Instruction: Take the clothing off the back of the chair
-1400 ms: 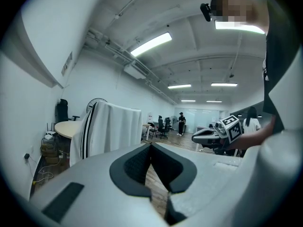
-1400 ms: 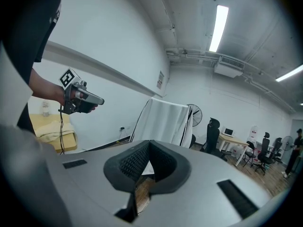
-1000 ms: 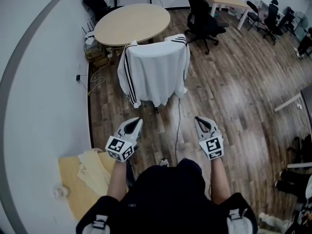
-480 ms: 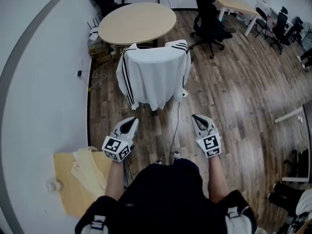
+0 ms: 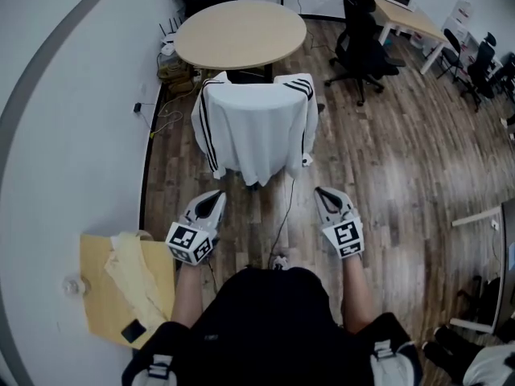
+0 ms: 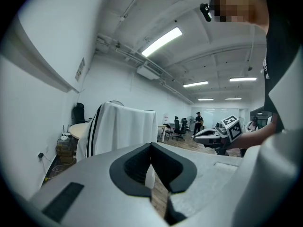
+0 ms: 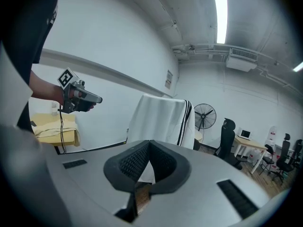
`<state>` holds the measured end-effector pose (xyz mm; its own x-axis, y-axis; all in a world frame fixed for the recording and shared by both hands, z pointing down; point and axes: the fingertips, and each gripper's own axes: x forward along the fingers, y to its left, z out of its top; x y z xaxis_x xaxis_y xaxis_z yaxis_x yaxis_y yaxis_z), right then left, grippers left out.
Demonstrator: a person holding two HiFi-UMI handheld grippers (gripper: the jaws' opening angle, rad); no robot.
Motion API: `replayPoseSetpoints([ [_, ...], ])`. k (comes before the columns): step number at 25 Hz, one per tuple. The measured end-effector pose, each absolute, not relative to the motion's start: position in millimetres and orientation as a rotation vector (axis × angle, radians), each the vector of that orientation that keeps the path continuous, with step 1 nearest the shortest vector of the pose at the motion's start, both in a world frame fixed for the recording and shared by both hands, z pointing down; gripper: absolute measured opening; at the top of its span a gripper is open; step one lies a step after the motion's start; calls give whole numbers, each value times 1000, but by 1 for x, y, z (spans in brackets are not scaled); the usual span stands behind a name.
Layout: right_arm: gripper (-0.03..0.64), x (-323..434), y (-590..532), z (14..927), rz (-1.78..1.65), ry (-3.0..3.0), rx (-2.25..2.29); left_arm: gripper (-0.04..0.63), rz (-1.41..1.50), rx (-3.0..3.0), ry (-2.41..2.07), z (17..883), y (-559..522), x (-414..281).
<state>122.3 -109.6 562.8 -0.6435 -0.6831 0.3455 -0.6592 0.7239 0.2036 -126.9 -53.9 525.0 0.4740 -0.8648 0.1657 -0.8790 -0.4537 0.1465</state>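
**Both grippers clamped shut and empty, jacket on the chair ahead of you**

Your left gripper (image 5: pixel 214 198) and right gripper (image 5: pixel 325 195) are both clenched with nothing between the jaws. They're held out side by side over the wooden floor (image 5: pixel 386 159), pointing at the chair and short of it.

The white jacket (image 5: pixel 256 131) is draped over the chair back just past the gripper tips, square to you. Its long axis runs up and down: shoulders over the top edge, hem hanging toward the floor. A black-striped sleeve drops down each side. The chair itself is pretty much buried under it.

As for room, the round table (image 5: pixel 241 32) sits right behind the chair on the far side. The white wall (image 5: pixel 72 135) runs close along your left, with a low yellow table (image 5: pixel 96 288) against it near your left elbow. The right is wide open floor out to the black office chair (image 5: pixel 362 47). A thin cable (image 5: pixel 286 207) trails across the floor between your grippers.
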Motion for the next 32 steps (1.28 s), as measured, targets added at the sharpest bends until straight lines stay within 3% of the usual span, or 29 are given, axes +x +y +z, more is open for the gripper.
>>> replayPoseSetpoints([
  [14,-6,126,-135,579,-86,-2570,892,0,91,2375,-1662,544,-56,-134],
  [32,-6,91,-229,574,-77,-2497,1023,0,83,2428,-1602,537,-172,-192],
])
